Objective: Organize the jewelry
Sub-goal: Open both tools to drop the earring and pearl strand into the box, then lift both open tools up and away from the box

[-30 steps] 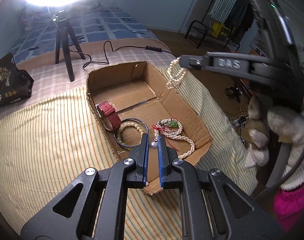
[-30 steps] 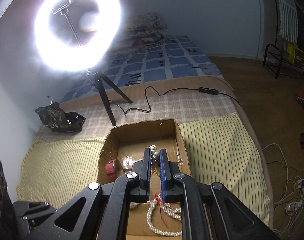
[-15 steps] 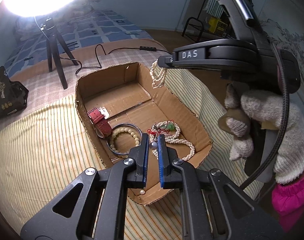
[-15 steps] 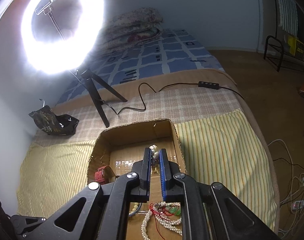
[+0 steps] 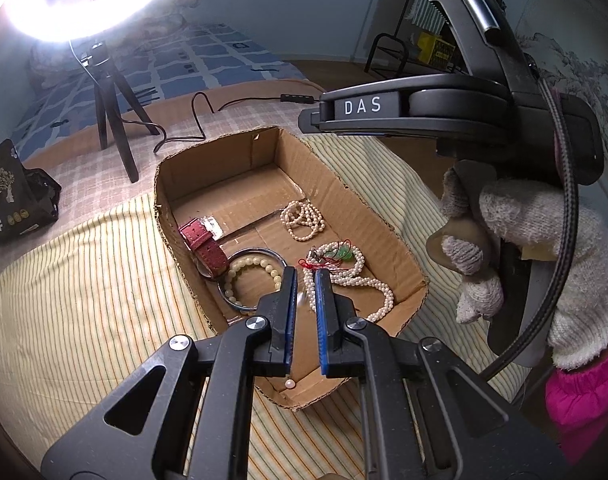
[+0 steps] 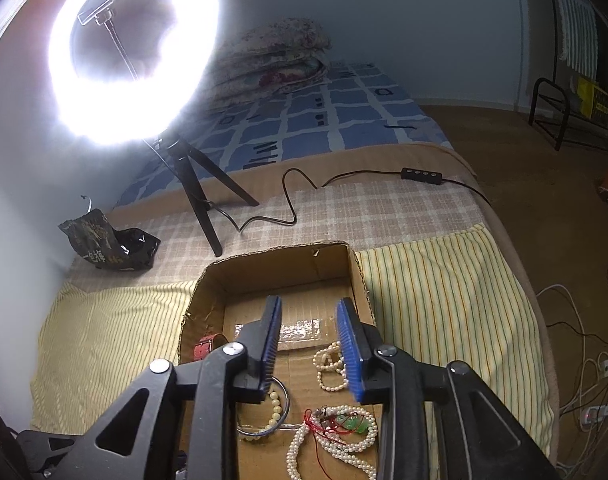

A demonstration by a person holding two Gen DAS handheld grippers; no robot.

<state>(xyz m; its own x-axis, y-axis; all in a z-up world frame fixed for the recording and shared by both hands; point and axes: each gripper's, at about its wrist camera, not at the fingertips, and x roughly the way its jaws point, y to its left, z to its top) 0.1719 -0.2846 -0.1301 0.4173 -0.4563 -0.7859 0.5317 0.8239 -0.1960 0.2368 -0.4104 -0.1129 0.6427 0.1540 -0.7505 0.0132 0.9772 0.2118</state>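
We hold our left gripper (image 5: 305,290) over the near end of the cardboard box (image 5: 377,216). Its fingers sit close together. Something small and blurry shows between them, and we cannot tell if they pinch it. Our right gripper (image 6: 309,346) hangs over the middle of the box with its fingers wide apart and nothing in them.

The small pearl bracelet (image 5: 302,220) lies on the box floor, in the middle. Nearer to us in the box lie the long pearl necklace (image 5: 349,276), the bead bracelet (image 5: 250,276) inside a metal bangle (image 5: 240,304), and the red watch (image 5: 204,246) by the left wall. One loose pearl (image 5: 289,383) sits in the near corner.

We think the necklace's red thread could catch on our fingers and drag things into a tangle. The loose pearl could roll out of reach.

Behind the box stands the ring light (image 6: 134,50) on its tripod, with its cable across the bed. A black bag (image 5: 12,200) sits left of the box. None of these stands in our way.
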